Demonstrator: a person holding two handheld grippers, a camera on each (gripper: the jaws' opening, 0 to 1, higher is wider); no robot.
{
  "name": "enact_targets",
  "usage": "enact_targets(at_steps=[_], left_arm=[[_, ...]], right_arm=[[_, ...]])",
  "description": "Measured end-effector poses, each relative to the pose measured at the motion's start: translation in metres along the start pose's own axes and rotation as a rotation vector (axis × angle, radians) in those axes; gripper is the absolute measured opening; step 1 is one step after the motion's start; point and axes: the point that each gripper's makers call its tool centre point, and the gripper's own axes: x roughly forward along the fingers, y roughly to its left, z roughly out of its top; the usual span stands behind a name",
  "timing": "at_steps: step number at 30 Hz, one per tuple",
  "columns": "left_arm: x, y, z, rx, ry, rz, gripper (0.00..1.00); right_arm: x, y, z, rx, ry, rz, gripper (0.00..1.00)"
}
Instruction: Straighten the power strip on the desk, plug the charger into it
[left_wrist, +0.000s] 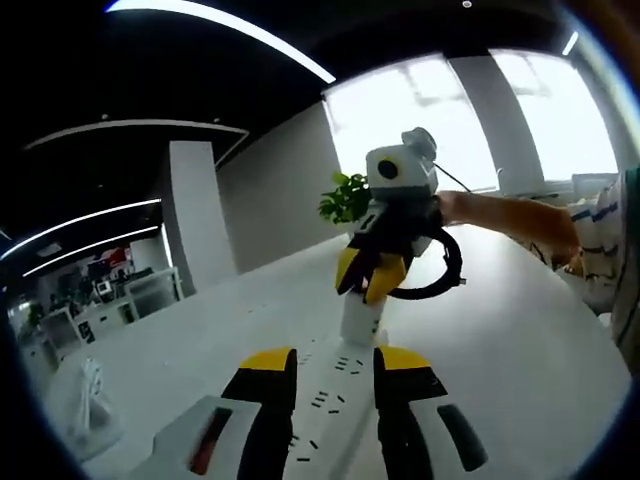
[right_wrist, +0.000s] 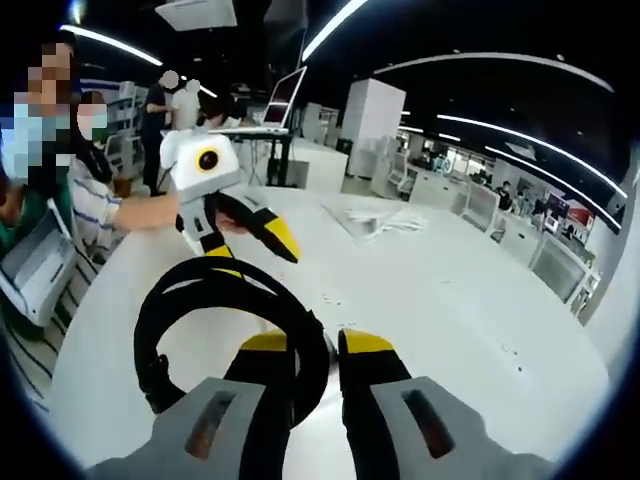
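In the left gripper view the white power strip lies lengthwise on the white desk and fills the gap between my left gripper jaws, which press its sides. At its far end my right gripper hangs over it, shut on a loop of thick black cable. In the right gripper view that black cable curls up from between my right gripper jaws. Beyond it the left gripper points at me, low over the desk.
A person's arm reaches in from the right, and seated people sit at the desk's left edge. A white bundle lies near left. Papers and a laptop are further off. A plant stands behind.
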Motion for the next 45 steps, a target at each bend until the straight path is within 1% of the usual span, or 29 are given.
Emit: enact_targets(at_steps=[2,5,6,7,8,9,12,14,15,17,22,26,30,32,34,39,41,43,45], left_arm=[[0.000,0.000,0.001,-0.003,-0.004,0.000,0.31],[-0.001,0.000,0.002,-0.007,-0.007,-0.002,0.31],[-0.001,0.000,0.002,-0.006,-0.007,-0.003,0.31],[-0.001,0.000,0.002,-0.006,-0.007,-0.003,0.31],[-0.001,0.000,0.002,-0.005,-0.007,-0.003,0.31],[-0.001,-0.001,0.003,-0.004,-0.007,-0.004,0.31],[-0.001,-0.001,0.003,-0.002,-0.006,-0.005,0.31],[-0.002,0.000,0.003,0.000,-0.004,0.006,0.31],[-0.002,0.001,0.003,0.006,-0.002,0.015,0.31],[-0.003,0.002,0.001,0.020,0.011,0.025,0.31],[-0.002,0.005,-0.004,-0.001,0.027,0.036,0.35],[-0.003,0.008,-0.008,-0.007,0.045,0.048,0.34],[-0.004,0.008,-0.004,-0.009,0.030,0.049,0.31],[-0.003,0.007,-0.003,-0.012,0.027,0.047,0.32],[-0.003,0.007,-0.005,-0.008,0.033,0.046,0.32],[-0.003,0.007,-0.008,-0.008,0.044,0.050,0.32],[-0.002,0.007,-0.007,-0.012,0.041,0.048,0.32],[-0.002,0.007,-0.007,-0.018,0.038,0.047,0.32],[-0.001,0.006,-0.007,-0.019,0.037,0.045,0.32]], right_arm=[[-0.003,0.002,0.000,-0.032,0.028,-0.004,0.15],[-0.008,0.004,0.009,-0.047,0.036,-0.001,0.16],[-0.009,0.006,0.010,-0.053,0.048,0.008,0.16],[-0.010,0.008,0.009,-0.064,0.077,0.017,0.16],[-0.010,0.011,0.006,-0.093,0.130,0.025,0.16],[-0.010,0.012,0.002,-0.102,0.166,0.024,0.17],[-0.007,0.011,-0.007,-0.171,0.275,0.014,0.20],[-0.006,0.009,-0.012,-0.208,0.332,0.001,0.22],[-0.003,0.008,-0.010,-0.217,0.329,-0.003,0.22],[0.000,0.009,-0.008,-0.223,0.345,-0.001,0.22],[0.005,0.006,-0.013,-0.290,0.435,0.009,0.23],[0.007,0.007,-0.014,-0.348,0.502,0.009,0.23],[0.010,0.006,-0.014,-0.345,0.543,0.011,0.22],[0.009,0.005,-0.015,-0.337,0.553,0.019,0.22],[0.008,0.006,-0.017,-0.361,0.554,0.042,0.21],[0.005,0.001,-0.020,-0.287,0.554,0.097,0.21],[0.006,-0.001,-0.020,-0.276,0.556,0.105,0.21],[0.007,-0.001,-0.020,-0.272,0.573,0.119,0.21],[0.008,0.001,-0.021,-0.288,0.616,0.129,0.21]])
